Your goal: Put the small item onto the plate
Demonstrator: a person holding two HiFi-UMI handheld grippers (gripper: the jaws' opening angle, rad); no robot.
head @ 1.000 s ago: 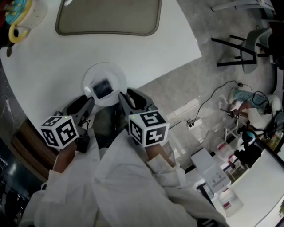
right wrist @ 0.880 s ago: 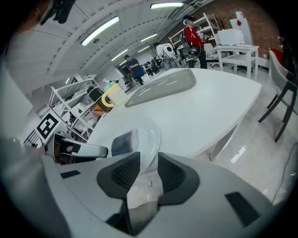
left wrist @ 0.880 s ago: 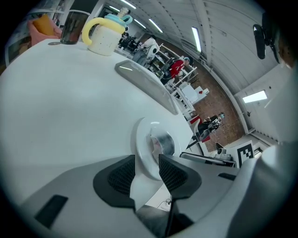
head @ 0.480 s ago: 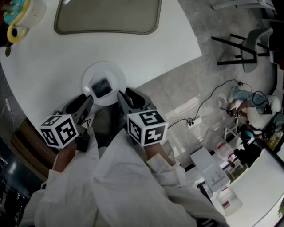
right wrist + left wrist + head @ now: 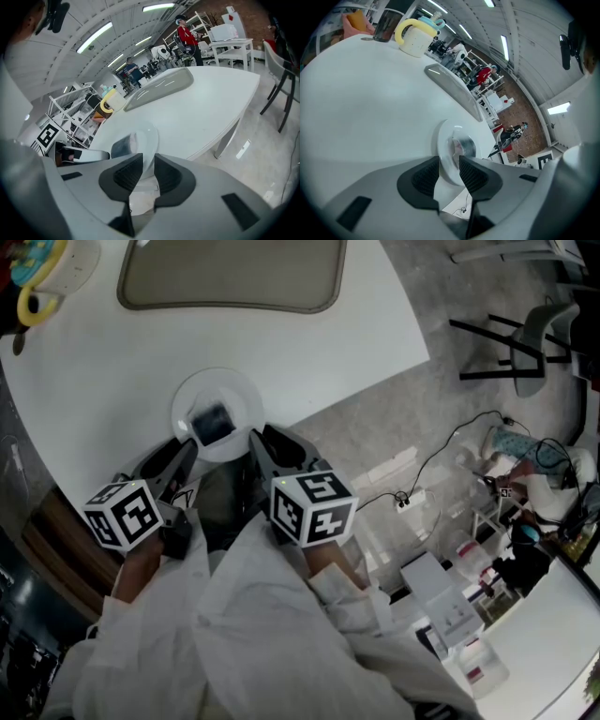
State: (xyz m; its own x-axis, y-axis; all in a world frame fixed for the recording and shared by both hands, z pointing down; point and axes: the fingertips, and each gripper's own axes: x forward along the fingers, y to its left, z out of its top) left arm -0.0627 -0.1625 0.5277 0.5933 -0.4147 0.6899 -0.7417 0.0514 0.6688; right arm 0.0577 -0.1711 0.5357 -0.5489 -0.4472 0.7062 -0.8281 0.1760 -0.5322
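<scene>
small item (image 5: 212, 425), dark and blurry, lies in the middle of the white plate (image 5: 192, 393), which sits at the near edge of the white table (image 5: 319, 343). left gripper (image 5: 185, 456) and right gripper (image 5: 257, 446) each have their jaws drawn close on the plate's near rim, one at either side.

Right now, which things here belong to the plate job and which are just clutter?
In the job: plate, its rim between the jaws of both; small dark item, lying on the plate; left hand-held gripper; right hand-held gripper.

Lying about: grey tray; yellow-handled jug; chair; floor cable.
</scene>
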